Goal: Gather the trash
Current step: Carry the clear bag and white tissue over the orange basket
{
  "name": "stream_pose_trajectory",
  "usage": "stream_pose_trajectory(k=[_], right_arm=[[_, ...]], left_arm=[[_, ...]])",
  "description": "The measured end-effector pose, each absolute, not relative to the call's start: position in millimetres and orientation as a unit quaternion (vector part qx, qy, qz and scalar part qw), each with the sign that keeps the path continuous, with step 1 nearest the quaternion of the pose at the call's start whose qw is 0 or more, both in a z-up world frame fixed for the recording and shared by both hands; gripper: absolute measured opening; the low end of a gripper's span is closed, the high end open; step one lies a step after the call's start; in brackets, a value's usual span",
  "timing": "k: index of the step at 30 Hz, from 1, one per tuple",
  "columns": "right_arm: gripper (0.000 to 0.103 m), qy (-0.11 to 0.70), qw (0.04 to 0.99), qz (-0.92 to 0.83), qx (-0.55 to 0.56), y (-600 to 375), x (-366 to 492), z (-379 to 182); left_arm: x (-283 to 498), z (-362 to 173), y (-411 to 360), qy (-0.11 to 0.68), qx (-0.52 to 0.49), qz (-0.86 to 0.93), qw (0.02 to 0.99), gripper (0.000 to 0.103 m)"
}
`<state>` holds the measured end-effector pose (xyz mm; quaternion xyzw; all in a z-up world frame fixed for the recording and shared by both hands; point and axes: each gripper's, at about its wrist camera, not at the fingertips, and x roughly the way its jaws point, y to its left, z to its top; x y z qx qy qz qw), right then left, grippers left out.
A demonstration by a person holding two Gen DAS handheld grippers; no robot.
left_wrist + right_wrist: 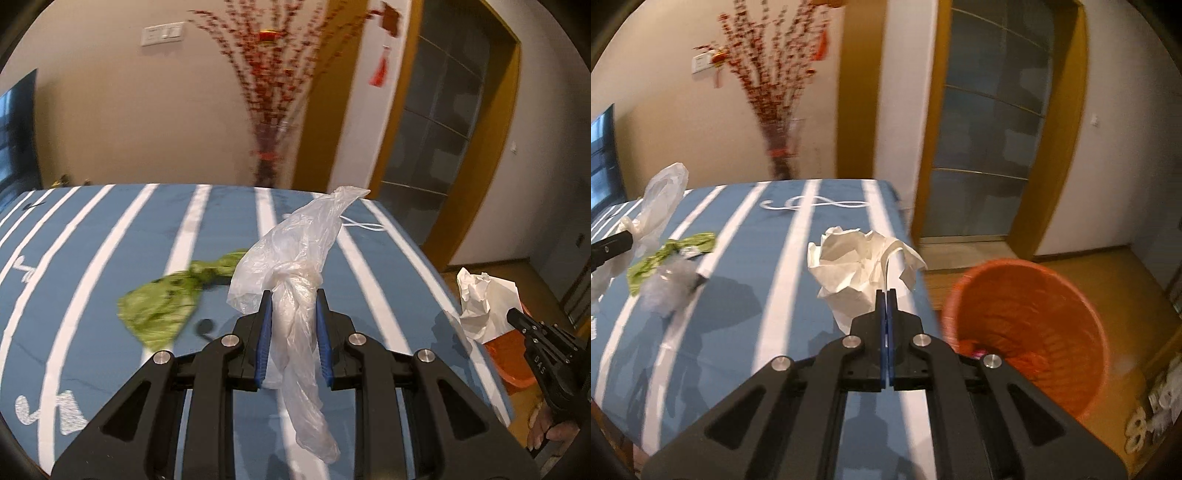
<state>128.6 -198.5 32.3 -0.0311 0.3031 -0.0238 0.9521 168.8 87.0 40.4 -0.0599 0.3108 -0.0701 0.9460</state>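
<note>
My left gripper (293,295) is shut on a knotted clear plastic bag (295,240), which hangs down between its blue pads above the striped table (92,258). My right gripper (886,291) is shut on a crumpled white tissue (860,266), pinched by one edge near the table's right edge. A green wrapper (162,310) lies on the cloth; in the right wrist view the green wrapper (672,251) lies beside a crumpled clear plastic piece (668,284). An orange bin (1027,325) stands on the floor right of the table. From the left wrist view, the right gripper (513,315) holds the tissue (480,302) above the bin (511,365).
The blue cloth with white stripes covers the whole table. A vase of red branches (779,147) stands behind the far edge. A glass sliding door with a yellow frame (990,129) is at the right. White objects (1156,413) lie on the wooden floor past the bin.
</note>
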Motion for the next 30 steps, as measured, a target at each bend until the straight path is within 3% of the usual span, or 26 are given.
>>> stream_pose_trajectory(k=[30], right_arm=[[0.002, 0.278, 0.942, -0.171, 0.074, -368.3, 92.8, 22.4]], left_arm=[[181.8, 22.9, -143.7, 0.344, -0.023, -0.276, 0.897, 0.022]])
